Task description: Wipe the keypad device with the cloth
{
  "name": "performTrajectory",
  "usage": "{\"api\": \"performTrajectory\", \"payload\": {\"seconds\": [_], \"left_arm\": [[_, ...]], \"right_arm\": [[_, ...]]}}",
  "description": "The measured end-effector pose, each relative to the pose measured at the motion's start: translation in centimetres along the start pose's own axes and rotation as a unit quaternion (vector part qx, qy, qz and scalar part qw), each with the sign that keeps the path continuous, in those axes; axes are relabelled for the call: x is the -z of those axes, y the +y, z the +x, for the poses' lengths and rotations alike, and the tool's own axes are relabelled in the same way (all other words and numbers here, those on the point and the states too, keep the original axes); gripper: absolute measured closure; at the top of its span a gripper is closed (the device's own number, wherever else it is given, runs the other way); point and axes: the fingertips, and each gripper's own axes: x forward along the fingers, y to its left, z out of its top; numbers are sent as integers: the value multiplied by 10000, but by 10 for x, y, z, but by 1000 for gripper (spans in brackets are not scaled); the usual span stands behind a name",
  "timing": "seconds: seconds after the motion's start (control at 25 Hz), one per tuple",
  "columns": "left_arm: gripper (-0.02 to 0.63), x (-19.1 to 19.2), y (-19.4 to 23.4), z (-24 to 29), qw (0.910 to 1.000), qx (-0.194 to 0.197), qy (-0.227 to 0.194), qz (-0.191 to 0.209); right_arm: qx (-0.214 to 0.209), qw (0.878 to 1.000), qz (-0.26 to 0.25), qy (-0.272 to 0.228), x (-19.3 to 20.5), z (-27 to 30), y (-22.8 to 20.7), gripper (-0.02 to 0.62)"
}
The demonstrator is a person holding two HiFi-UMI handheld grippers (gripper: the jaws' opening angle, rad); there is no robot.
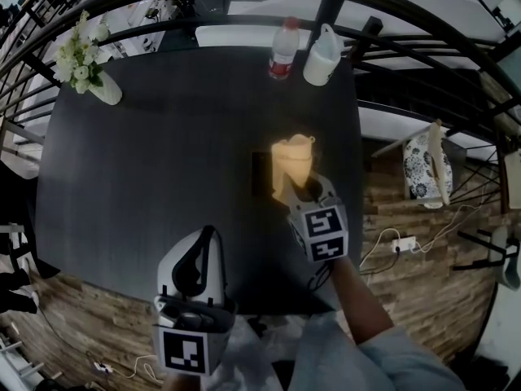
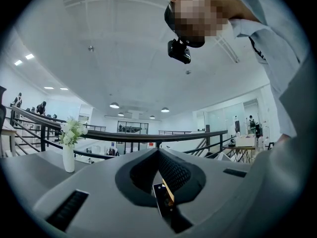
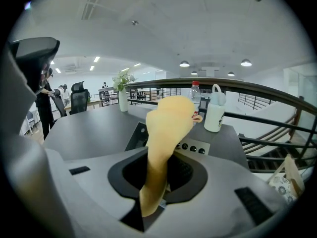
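Only the right gripper view shows buttons on the keypad device (image 3: 203,144) — right gripper (image 1: 299,192) clamps the cloth (image 3: 166,123), left gripper (image 2: 158,155) closed.

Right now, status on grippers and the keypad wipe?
Left gripper shut, empty, off to the side. Right gripper shut on yellow cloth, over keypad device; contact unclear. Bottle, jug, vase far off.

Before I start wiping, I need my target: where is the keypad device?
In the right gripper view the keypad device lies on the dark table just ahead of the right gripper, partly hidden by the yellow cloth it holds.
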Motion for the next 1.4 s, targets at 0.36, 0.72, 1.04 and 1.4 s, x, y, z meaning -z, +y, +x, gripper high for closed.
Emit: {"api": "performTrajectory", "payload": {"seconds": [0.36, 0.72, 1.04, 1.4], "left_arm": [[594, -1, -9, 3, 10000, 73, 1, 5], [594, -1, -15, 5, 9999, 131, 9, 9], [594, -2, -13, 2, 9999, 121, 12, 16], [594, 1, -12, 1, 9999, 158, 31, -9]], "right_arm": [[274, 9995, 139, 35, 12, -15, -25, 525], [620, 9977, 231, 122, 26, -28, -49, 525], [1050, 9938, 366, -57, 26, -49, -65, 525], [1170, 9928, -152, 190, 42, -47, -49, 525]]}}
